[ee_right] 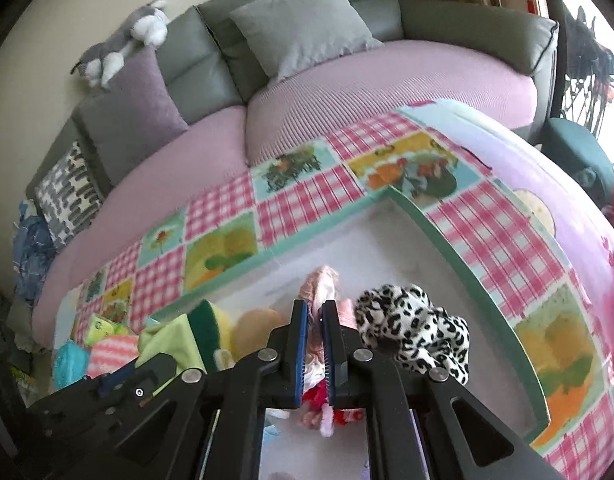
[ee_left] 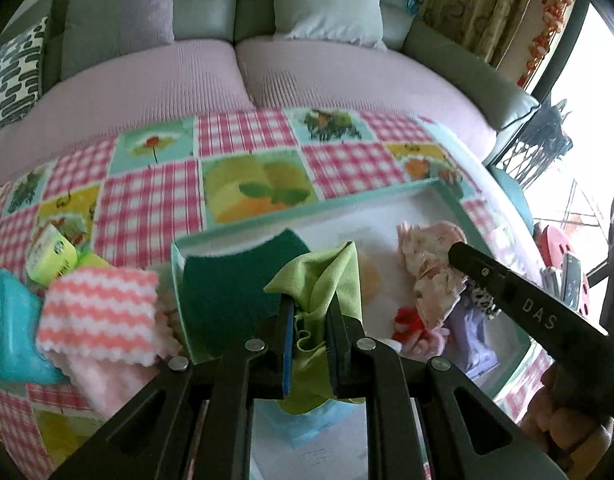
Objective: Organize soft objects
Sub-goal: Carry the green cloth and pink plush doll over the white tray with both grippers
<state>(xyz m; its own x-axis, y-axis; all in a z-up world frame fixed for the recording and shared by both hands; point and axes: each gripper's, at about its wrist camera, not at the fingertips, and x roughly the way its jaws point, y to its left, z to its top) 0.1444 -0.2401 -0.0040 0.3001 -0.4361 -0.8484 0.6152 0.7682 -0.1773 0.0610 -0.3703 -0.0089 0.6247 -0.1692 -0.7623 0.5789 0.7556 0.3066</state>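
Left tool (ee_left: pixel 310 312): fingers nearly closed, pinching a bunched fold of the green cloth (ee_left: pixel 327 272). Cloth hangs over the near part of the tray (ee_left: pixel 447 188), just beside the dark green sponge (ee_left: pixel 227 284), which leans on the tray's left wall.

Right tool (ee_right: pixel 315 320): fingers close together on a pink floral fabric piece (ee_right: pixel 321 280), apparently a small doll or scrunchie; exact item unclear. It is held over the tray (ee_right: pixel 467 276) interior, with the leopard-print scrunchie (ee_right: pixel 411 328) touching the tool's right finger.

Handling, judged: all items are light, limp and compressible. The green cloth looks thin and smooth, so it may slip if taken by one layer; the gathered fold is the better hold. The fabric piece is ruffled and should grip easily at its bulk. No breakage risk.

View differences:
- Left wrist view shows the items not yet in the tray on the table (ee_left: pixel 147 200): pink zigzag cloth (ee_left: pixel 99 312), teal item (ee_left: pixel 11 328), yellow-green packet (ee_left: pixel 51 258). It also shows the right tool (ee_left: pixel 459 254) from outside, over the floral fabric.
- Right wrist view shows the tray's far corner, the leopard scrunchie fully, and a plush toy (ee_right: pixel 123 40) on the sofa back; the left tool (ee_right: pixel 119 384) appears only as a dark body.
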